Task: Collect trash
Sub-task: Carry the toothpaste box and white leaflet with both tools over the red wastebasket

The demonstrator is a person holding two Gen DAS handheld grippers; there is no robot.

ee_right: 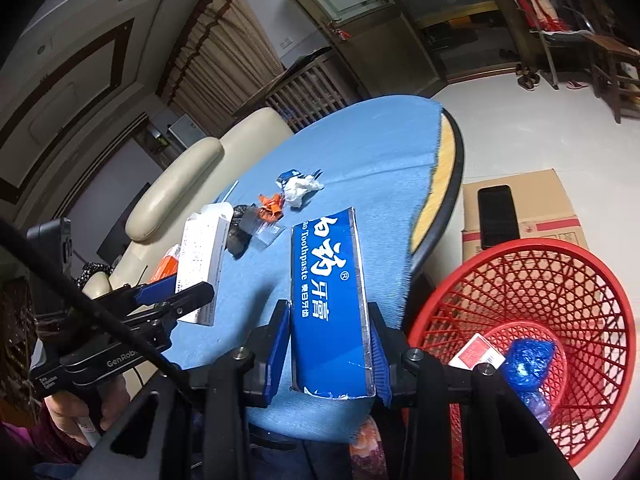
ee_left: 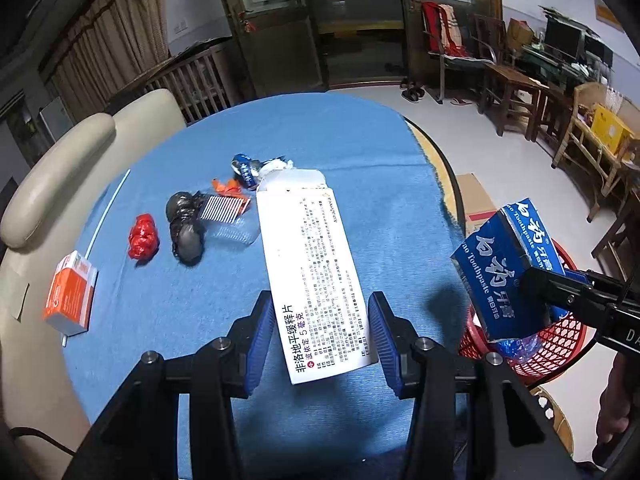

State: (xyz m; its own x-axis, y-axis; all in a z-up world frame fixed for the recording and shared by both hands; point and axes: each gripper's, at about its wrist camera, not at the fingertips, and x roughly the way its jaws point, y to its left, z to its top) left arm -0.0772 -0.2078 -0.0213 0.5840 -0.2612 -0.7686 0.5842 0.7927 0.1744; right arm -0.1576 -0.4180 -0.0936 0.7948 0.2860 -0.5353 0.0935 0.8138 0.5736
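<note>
My left gripper point(ee_left: 320, 308) is shut on a long white medicine box point(ee_left: 316, 264), held above the blue tablecloth point(ee_left: 360, 140). My right gripper point(ee_right: 329, 312) is shut on a blue toothpaste box point(ee_right: 328, 280) near the table's right edge, beside a red mesh basket point(ee_right: 472, 292). The basket holds a red-and-white carton point(ee_right: 474, 354) and a blue plastic bag point(ee_right: 528, 360). On the cloth lie a red crumpled wrapper point(ee_left: 143, 236), a black bag point(ee_left: 186, 224), an orange box point(ee_left: 72, 292), striped clear packaging point(ee_left: 224, 210), an orange scrap point(ee_left: 226, 186) and a blue wrapper with white tissue point(ee_left: 256, 168).
A cream sofa point(ee_left: 60, 152) curves round the table's left side. A thin white stick point(ee_left: 108, 212) lies near the cloth's left edge. On the floor behind the basket stands a cardboard box point(ee_right: 540, 200) with a black phone point(ee_right: 498, 216) on it. Wooden chairs point(ee_left: 508, 88) stand at the far right.
</note>
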